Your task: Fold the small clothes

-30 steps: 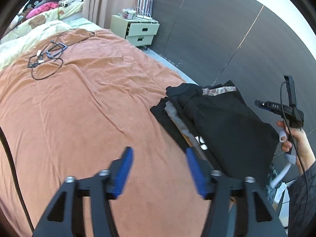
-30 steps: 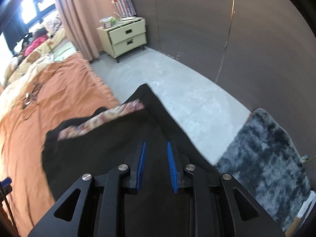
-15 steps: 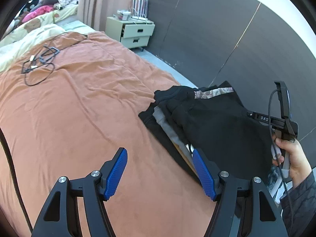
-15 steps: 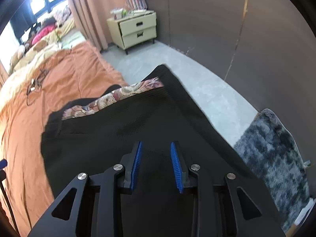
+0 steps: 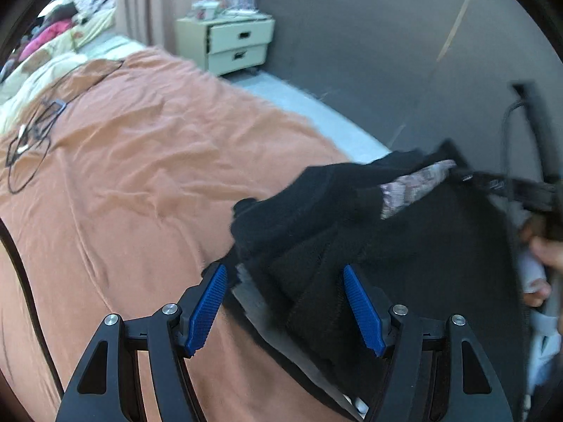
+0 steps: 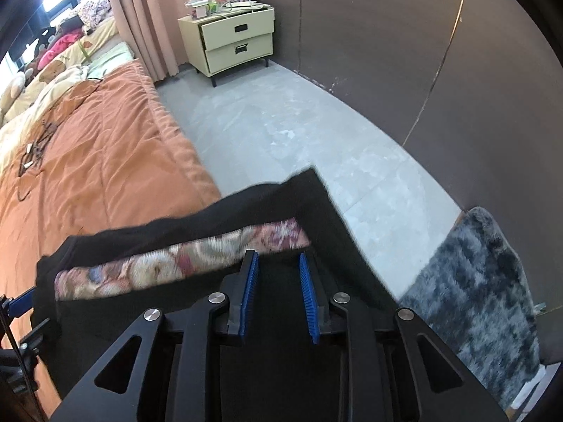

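Note:
A black garment with a floral patterned band lies in a heap at the right edge of the orange bed. My left gripper is open, its blue pads on either side of the garment's bunched lower folds. In the right wrist view the garment spreads in front of my right gripper, which is open a little above the black cloth just below the floral band. The right gripper and the hand on it show at the right edge of the left wrist view.
A cream nightstand stands by the curtain and the dark wall. A grey shaggy rug lies on the grey floor to the right. Black cables lie on the bed at the far left, with pillows and toys beyond.
My left gripper has moved right and forward, so its open pads now straddle the garment's folds. My right gripper has moved forward to the floral band and opened slightly.

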A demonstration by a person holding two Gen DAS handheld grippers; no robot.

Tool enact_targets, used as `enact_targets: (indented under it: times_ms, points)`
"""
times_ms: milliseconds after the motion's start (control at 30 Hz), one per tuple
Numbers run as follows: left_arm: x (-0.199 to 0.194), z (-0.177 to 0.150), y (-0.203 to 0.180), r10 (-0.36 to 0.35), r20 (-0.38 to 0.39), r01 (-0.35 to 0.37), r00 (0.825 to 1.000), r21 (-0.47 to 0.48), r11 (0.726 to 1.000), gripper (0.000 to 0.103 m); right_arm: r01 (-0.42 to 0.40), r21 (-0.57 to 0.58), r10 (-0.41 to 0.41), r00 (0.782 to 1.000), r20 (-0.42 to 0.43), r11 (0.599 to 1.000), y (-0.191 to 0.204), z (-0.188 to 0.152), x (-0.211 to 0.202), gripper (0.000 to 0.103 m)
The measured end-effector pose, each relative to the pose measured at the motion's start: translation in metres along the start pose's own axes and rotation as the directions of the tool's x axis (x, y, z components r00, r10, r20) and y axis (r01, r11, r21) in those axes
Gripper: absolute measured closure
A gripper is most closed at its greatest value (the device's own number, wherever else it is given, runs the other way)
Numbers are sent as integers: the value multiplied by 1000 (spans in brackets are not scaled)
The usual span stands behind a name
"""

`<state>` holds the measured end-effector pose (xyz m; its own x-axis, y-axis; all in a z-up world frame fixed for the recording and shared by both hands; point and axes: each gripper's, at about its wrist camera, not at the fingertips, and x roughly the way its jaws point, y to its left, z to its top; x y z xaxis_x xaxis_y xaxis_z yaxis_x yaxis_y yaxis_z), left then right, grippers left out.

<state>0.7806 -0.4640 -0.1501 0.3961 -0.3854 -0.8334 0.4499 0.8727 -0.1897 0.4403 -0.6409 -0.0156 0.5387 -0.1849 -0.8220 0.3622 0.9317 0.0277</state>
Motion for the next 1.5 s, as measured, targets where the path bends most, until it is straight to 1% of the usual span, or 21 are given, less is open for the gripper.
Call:
enact_targets:
  times_ms: [33, 100, 200, 267, 300, 367, 433, 600, 633, 667, 700, 733, 900, 1100, 1133, 1167, 1233, 1300, 1333, 1367, 1500]
  points:
    - [4, 0, 5, -15, -6, 15, 1000, -31, 999, 32, 23, 11, -23, 1000, 2, 1000, -1, 4, 5, 82]
    - [9, -1, 19, -26, -4, 25, 1000, -110, 994, 32, 23, 54, -23, 1000, -2, 998, -6, 8, 14, 82]
    - [7, -3, 30, -47, -2, 46, 999, -158, 986, 32, 18, 100, -17, 1000, -11, 995, -9, 10, 23, 82]
    - [-2, -5, 30, -23, 8, 24, 1000, -146, 989, 32, 43, 113, -44, 999, 3, 993, -10, 13, 16, 82]
    - [-8, -5, 30, -3, 15, 5, 1000, -138, 990, 32, 47, 122, -50, 998, 29, 991, -11, 11, 7, 82]
    - [-21, -5, 31, 19, 23, -15, 1000, -134, 991, 32, 26, 121, -32, 998, 52, 992, -12, 6, -9, 82]
    - [-34, -7, 33, 2, 20, 1, 1000, -138, 990, 33, -12, 112, 7, 999, 45, 994, -14, -4, -24, 82]
    - [-76, -26, 25, -20, 40, 24, 999, -91, 996, 33, -39, 94, 32, 997, 71, 995, -27, -39, -79, 80]
    - [-86, -32, 22, -24, 42, 27, 999, -80, 996, 33, -38, 91, 31, 997, 75, 995, -30, -49, -92, 75]
    - [-94, -36, 20, -26, 43, 30, 999, -73, 997, 33, -41, 86, 35, 996, 76, 995, -34, -56, -102, 64]
    - [-106, -43, 18, -34, 48, 37, 998, -71, 997, 33, -42, 82, 35, 996, 80, 996, -37, -64, -111, 57]
    - [-114, -48, 17, -40, 51, 44, 998, -72, 996, 33, -39, 80, 32, 996, 86, 996, -42, -72, -124, 47]
    - [-157, -76, 15, -49, 68, 54, 996, -68, 996, 33, -35, 78, 27, 995, 97, 996, -56, -108, -169, 46]
    - [-211, -112, 16, -41, 99, 46, 994, -49, 998, 32, -43, 65, 35, 991, 128, 997, -55, -154, -225, 45]
    - [-219, -118, 15, -41, 104, 45, 994, -43, 998, 32, -36, 66, 26, 990, 137, 997, -53, -164, -237, 38]
    - [-230, -124, 13, -41, 112, 45, 993, -34, 998, 32, -31, 68, 21, 989, 146, 997, -52, -171, -246, 29]
    - [-252, -136, 11, -43, 137, 45, 990, -9, 999, 25, -38, 82, 23, 984, 178, 996, -48, -190, -270, 23]
    - [-275, -150, 8, -42, 169, 41, 985, 9, 999, 4, -34, 76, 18, 978, 210, 996, -41, -211, -295, 20]
    - [-288, -158, 6, -41, 191, 38, 981, 20, 999, 0, -31, 71, 14, 975, 223, 997, -36, -224, -305, 15]
    - [-299, -165, 5, -41, 210, 36, 977, 30, 999, 0, -26, 62, 10, 972, 237, 998, -31, -235, -315, 11]
    - [-342, -204, -1, -49, 251, 32, 967, 71, 997, 0, -34, 46, 19, 956, 293, 998, -14, -289, -351, 9]
